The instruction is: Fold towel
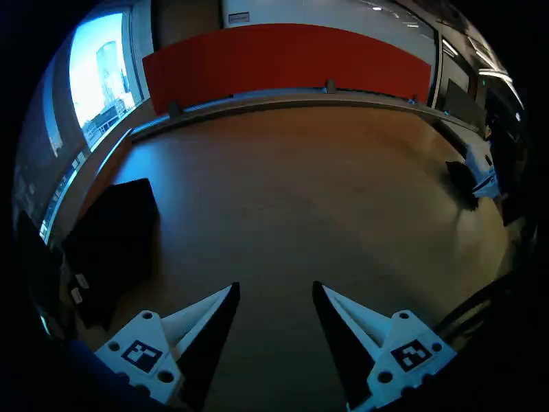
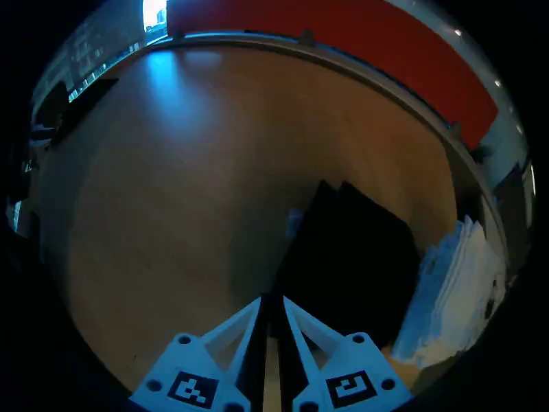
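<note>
Here, at a wooden table (image 1: pixel 288 206): holds the left gripper (image 1: pixel 274 302) spread wide above bare wood, nothing between the fingers, a black object (image 1: pixel 113 233) off to one side. Has the right gripper (image 2: pixel 272 302) drawn nearly closed, tips meeting the near corner of the dark towel (image 2: pixel 357 254), lying on the table beside a stack of white towels (image 2: pixel 453 295). Impossible to tell any pinch on the cloth.

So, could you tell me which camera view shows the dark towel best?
The right gripper view: the dark towel lies large and close on the table, just past the right gripper. The left gripper view shows it small and far off, beside a white stack.
</note>
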